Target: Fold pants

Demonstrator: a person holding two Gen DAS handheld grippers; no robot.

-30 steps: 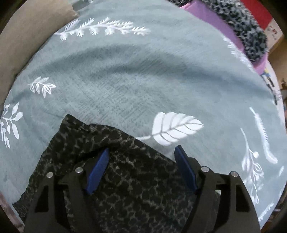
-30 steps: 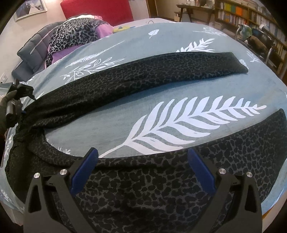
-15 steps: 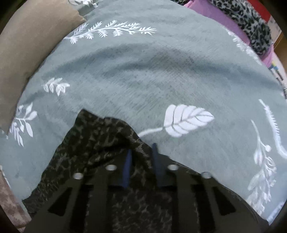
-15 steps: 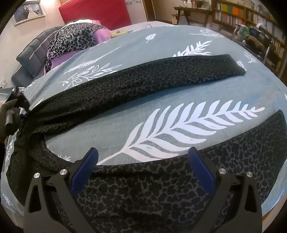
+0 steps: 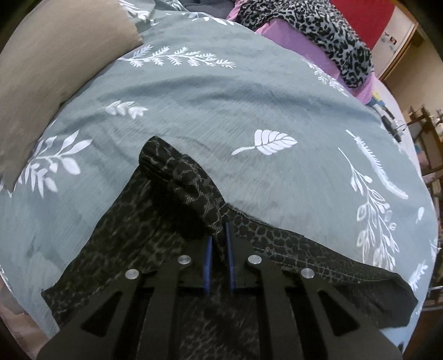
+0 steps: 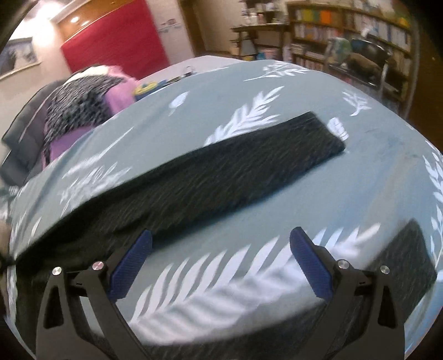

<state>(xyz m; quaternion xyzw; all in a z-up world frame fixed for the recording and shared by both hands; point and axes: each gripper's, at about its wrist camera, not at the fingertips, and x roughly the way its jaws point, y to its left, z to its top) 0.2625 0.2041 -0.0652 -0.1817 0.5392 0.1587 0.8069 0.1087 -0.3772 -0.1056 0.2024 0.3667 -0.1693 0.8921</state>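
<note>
pants (image 5: 191, 191) | bunched fold, frame centre, pinched by left claw (image 5: 218, 241) | right claw (image 6: 221, 257) released, pants leg above it

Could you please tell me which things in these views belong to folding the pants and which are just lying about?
Part of the job:
- pants
- left tongs, shut on the pants' fabric
- right tongs, open, holding nothing
- bedspread, the folding surface

Just lying about:
- leopard-print blanket
- purple bedding
- tan pillow
- bookshelves
</note>
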